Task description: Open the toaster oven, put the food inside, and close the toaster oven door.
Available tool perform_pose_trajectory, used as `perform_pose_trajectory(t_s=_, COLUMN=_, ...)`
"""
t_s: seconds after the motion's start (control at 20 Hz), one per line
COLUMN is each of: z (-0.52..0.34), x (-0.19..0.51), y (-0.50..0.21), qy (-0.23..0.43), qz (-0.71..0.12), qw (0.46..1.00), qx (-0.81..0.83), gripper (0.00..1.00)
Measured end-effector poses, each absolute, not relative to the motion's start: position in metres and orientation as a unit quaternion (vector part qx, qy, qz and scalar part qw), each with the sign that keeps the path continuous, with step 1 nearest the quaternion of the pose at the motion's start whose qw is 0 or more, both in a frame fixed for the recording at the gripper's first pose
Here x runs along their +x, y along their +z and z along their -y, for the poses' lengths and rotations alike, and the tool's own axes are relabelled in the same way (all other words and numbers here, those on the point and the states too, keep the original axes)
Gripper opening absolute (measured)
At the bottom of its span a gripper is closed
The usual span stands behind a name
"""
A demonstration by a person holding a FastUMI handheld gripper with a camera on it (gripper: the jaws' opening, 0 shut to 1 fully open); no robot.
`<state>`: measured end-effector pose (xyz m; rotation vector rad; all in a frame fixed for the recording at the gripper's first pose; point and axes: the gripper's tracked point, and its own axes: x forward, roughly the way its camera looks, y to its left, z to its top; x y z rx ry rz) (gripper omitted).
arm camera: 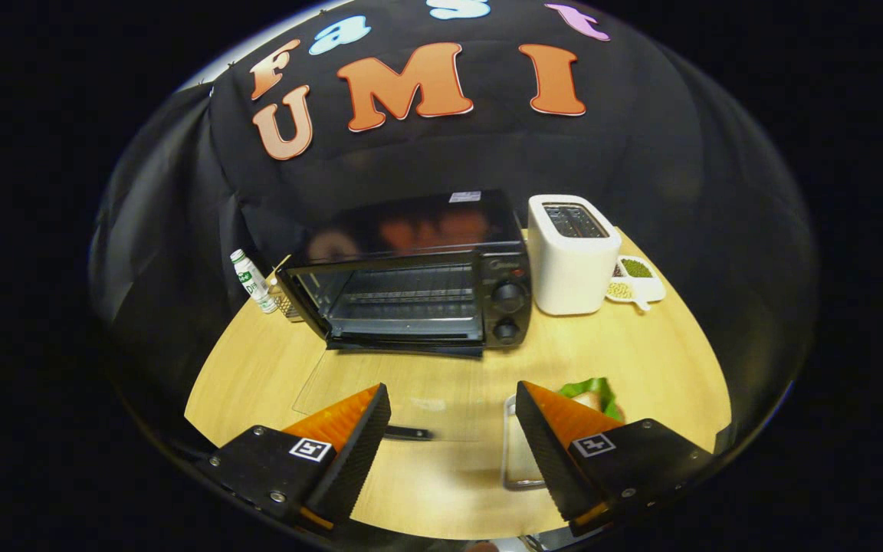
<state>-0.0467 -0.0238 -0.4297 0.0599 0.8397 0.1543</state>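
Observation:
A black toaster oven [418,268] stands at the back of the wooden table [664,368], well beyond my fingers. Its glass door [392,391] lies folded down flat toward me, and the door handle [408,434] sits just ahead of my left finger. The wire rack inside [407,303] is bare. The food, a sandwich with green lettuce [593,395], rests on a clear tray [520,460] partly hidden behind my right finger. My gripper [449,422] is open above the table with nothing between its fingers.
A white pop-up toaster [570,261] stands right of the oven, with a small white dish of green and tan grains [635,280] beside it. A small white and green bottle [251,282] stands left of the oven. The booth's black cloth wall hangs behind.

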Motion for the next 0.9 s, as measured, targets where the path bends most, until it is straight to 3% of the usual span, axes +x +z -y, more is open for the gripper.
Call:
perform_pose_trajectory(t_s=0.3, z=0.094, x=-0.045, y=-0.431, qy=0.118, qz=-0.469, qw=0.874, qx=0.037, gripper=0.98)
perform_pose_trajectory(t_s=0.9, z=0.123, x=-0.088, y=-0.515, qy=0.172, qz=-0.651, qw=0.716, qx=0.185, gripper=0.98)
